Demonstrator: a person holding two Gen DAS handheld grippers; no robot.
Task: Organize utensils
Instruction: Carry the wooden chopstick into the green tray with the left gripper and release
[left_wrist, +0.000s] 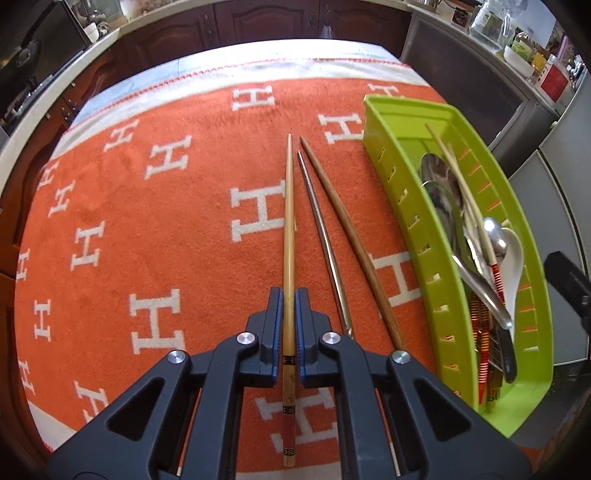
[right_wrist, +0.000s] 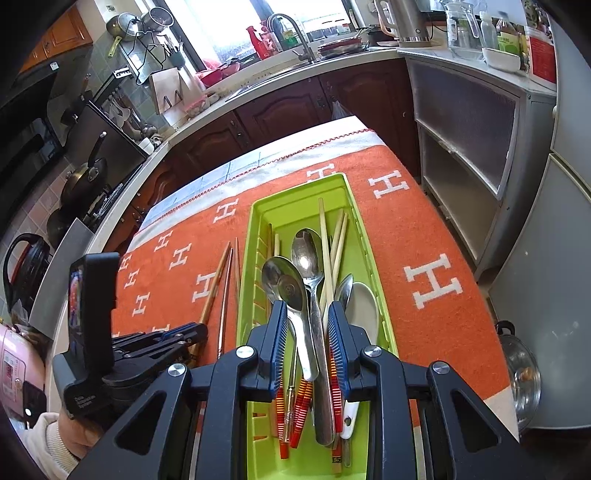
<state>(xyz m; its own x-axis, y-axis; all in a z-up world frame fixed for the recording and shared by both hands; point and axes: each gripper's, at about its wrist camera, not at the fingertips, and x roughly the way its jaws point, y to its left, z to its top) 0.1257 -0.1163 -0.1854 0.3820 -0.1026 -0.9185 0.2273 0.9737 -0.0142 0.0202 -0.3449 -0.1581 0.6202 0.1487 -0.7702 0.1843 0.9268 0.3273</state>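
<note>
Left wrist view: my left gripper (left_wrist: 289, 325) is clamping a bamboo chopstick (left_wrist: 289, 236) at centre; next, carrying it right into the green tray (left_wrist: 402, 206), where my right gripper (right_wrist: 307, 325) is hovering, jaws open.

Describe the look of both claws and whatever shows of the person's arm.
Both claws, left and right, are matte black angular linkages with silver pivot bolts and blue ribbed pads. The left unit's black housing carries small white lettering. A cream knit sleeve shows beneath it.
</note>
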